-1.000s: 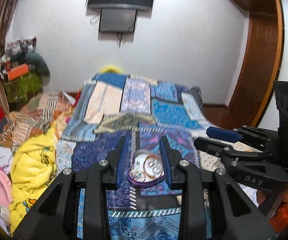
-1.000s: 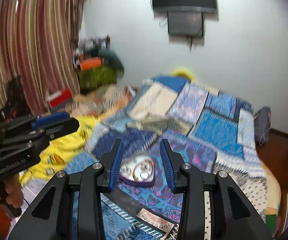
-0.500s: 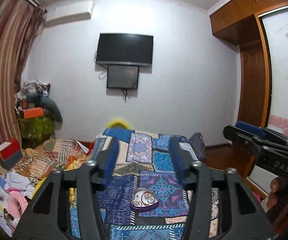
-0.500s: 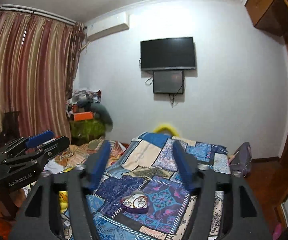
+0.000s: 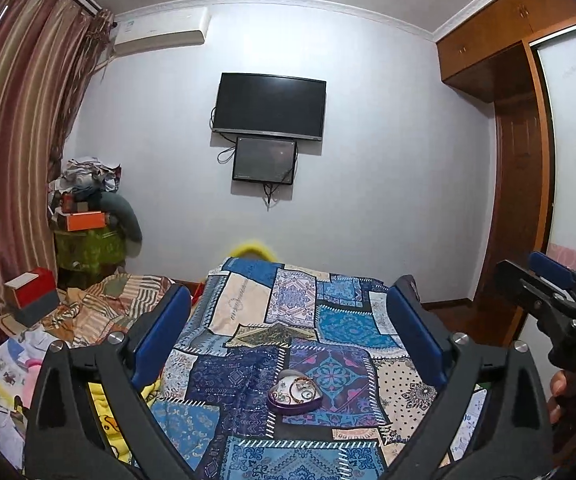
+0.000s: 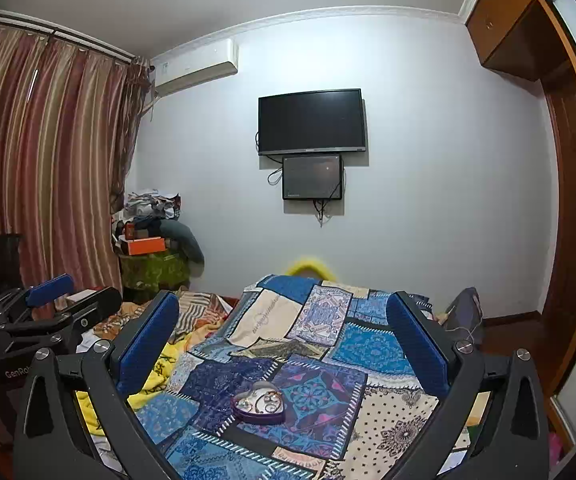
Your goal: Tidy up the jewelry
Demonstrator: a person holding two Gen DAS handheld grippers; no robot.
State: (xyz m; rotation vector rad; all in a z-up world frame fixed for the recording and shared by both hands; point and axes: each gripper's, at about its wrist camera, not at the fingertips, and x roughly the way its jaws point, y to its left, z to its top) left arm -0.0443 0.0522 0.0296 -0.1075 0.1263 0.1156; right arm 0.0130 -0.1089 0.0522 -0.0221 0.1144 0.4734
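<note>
A purple heart-shaped jewelry box (image 5: 295, 394) lies open on the patchwork bedspread (image 5: 339, 320), with rings and small pieces inside; it also shows in the right wrist view (image 6: 258, 403). My left gripper (image 5: 288, 340) is wide open and empty, held well above and back from the box. My right gripper (image 6: 284, 344) is also wide open and empty, at a similar distance. Each gripper shows at the edge of the other's view: the right one (image 5: 543, 292) and the left one (image 6: 56, 304).
A yellow blanket (image 6: 156, 376) and striped cloths (image 5: 108, 304) lie left of the bedspread. A red and grey box (image 5: 32, 296) and a cluttered green stand (image 5: 88, 240) are at the left by the curtain. A TV (image 5: 268, 106) hangs on the far wall; a wooden wardrobe (image 5: 519, 200) stands at the right.
Both grippers have pulled up and back from close around the heart box, and both have opened wide. The box stays on the bedspread.
</note>
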